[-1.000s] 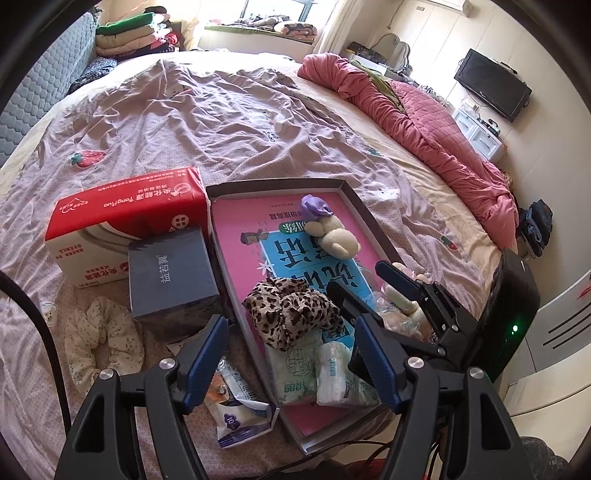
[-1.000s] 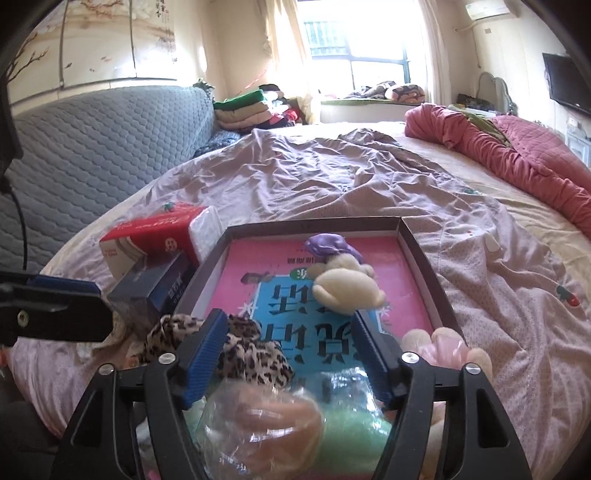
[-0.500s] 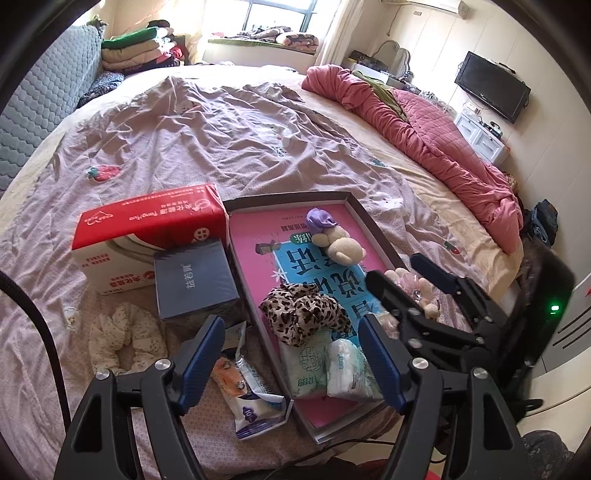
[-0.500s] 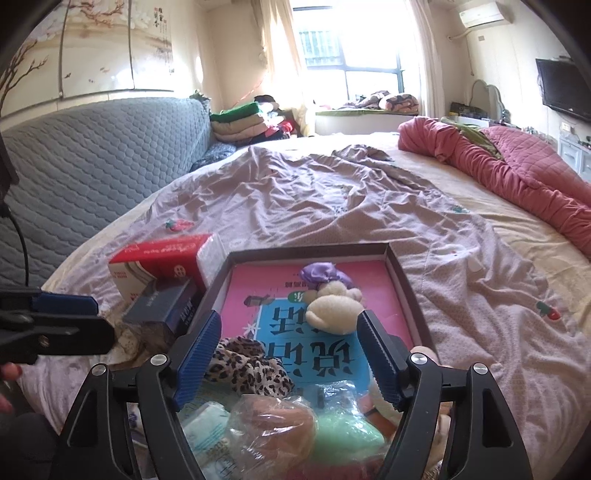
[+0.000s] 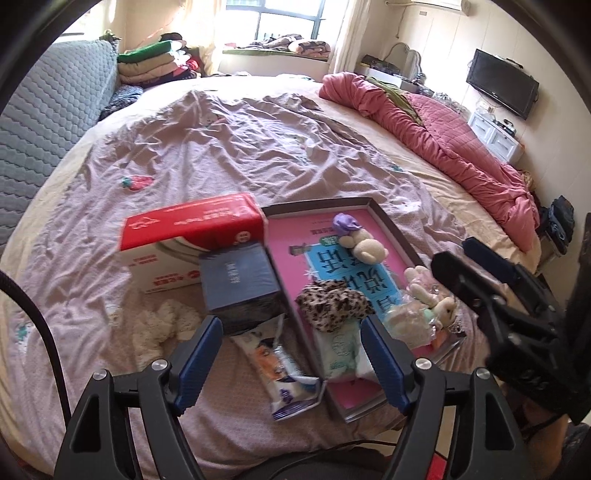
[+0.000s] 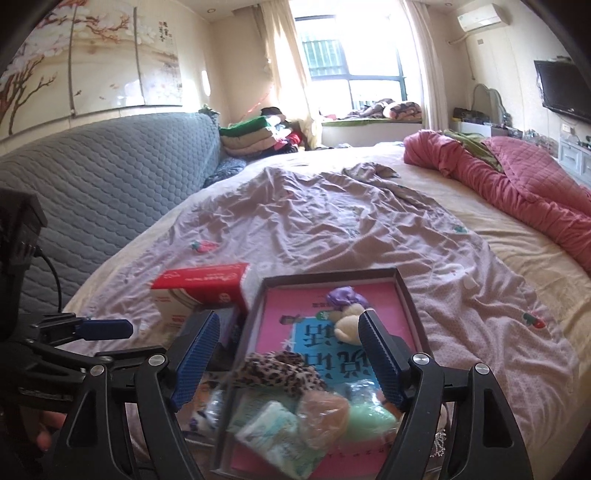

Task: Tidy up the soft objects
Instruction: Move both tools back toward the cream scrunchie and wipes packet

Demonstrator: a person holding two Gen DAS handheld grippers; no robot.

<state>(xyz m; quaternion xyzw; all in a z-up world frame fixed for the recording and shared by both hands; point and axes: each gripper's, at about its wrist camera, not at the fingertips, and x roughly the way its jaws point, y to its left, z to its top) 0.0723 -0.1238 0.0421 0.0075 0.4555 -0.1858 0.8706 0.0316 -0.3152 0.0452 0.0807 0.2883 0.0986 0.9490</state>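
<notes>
Sunlit bedroom; at bed's (image 5: pixel 229 147) near edge, shallow tray (image 5: pixel 388 221) gathers soft toys. Both grippers, left (image 5: pixel 291 360) & right (image 6: pixel 288 354), wide, empty, probably choosing next.

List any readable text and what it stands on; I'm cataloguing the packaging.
Red tissue box: white print, too blurred to read.
Navy box: pale characters, unreadable.
Pink book in the tray: large upside-down Chinese characters, not legible.
Wall scroll: illegible.

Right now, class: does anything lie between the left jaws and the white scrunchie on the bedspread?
Nothing visible does. The left gripper is open and empty, and the white scrunchie lies just left of it on bare bedspread, beside the blue box.
</notes>
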